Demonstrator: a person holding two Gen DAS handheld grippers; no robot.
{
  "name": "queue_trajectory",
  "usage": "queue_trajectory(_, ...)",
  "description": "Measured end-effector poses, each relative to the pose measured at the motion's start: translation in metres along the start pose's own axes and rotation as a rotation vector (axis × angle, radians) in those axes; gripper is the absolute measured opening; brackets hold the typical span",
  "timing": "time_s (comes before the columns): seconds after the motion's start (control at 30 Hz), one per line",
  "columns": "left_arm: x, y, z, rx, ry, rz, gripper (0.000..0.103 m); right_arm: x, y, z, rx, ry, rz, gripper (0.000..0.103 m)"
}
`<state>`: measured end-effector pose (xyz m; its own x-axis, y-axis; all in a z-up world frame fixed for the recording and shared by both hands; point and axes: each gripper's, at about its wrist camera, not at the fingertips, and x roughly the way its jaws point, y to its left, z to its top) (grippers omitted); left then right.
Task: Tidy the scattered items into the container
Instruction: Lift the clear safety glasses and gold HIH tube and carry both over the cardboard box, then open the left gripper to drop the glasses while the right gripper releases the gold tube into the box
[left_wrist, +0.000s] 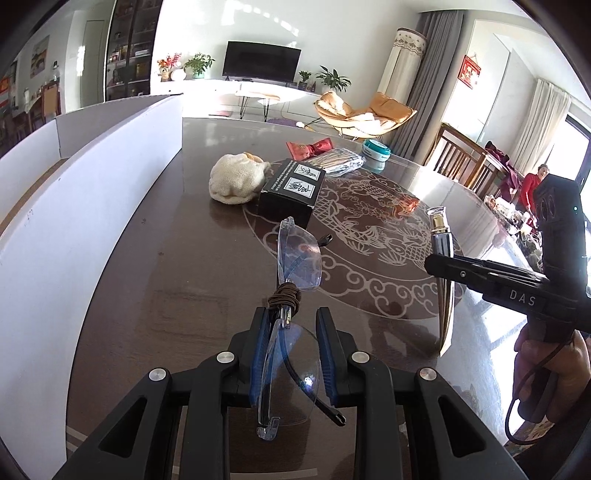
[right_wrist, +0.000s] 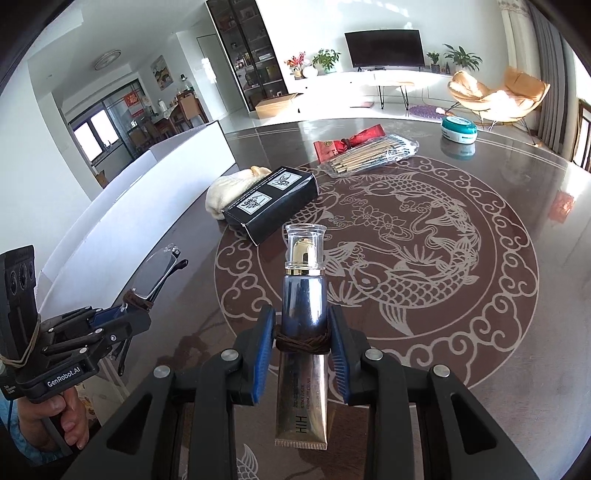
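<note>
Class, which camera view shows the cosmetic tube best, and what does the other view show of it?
The right wrist view: the cosmetic tube fills the centre, cap to crimped end, clamped in the right tongs. The left wrist view shows it only side-on near the right edge, partly hidden.

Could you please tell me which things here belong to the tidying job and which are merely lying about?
Job:
- clear folded glasses
- blue-and-gold cream tube
- white cardboard container
- black rectangular box
- cream cloth bundle
- bagged wooden sticks
- red pouch
- teal round tin

Lying about:
- black television
- tan lounge chair
</note>
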<state>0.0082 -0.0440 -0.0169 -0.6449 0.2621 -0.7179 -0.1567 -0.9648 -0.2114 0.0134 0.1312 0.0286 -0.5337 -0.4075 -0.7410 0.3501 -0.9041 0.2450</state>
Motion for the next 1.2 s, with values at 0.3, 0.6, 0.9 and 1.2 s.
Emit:
queue_trajectory(0.3, -0.071, 0.038, 0.037, -0.043, -0.091, 0.020, 0.026, -0.034, 0.001, 0.047, -0.117, 0.014, -0.074, 0.030)
queue_trajectory(0.6, -0.143, 0.163, 0.054, -0.158, -0.156, 0.210, 0.026, -0.061, 0.131, 0.151, -0.467, 0.030, -0.021, 0.030)
queue_trajectory(0.9, -0.153, 0.255, 0.046, -0.234, -0.071, 0.378, 0.026, -0.011, 0.329, 0.172, -0.512, 0.144, 0.432, 0.030)
queue_trajectory(1.2, -0.175, 0.250, 0.020, -0.268, -0.098, 0.323, 0.026, 0.041, 0.326, 0.128, -0.683, 0.341, 0.338, 0.031)
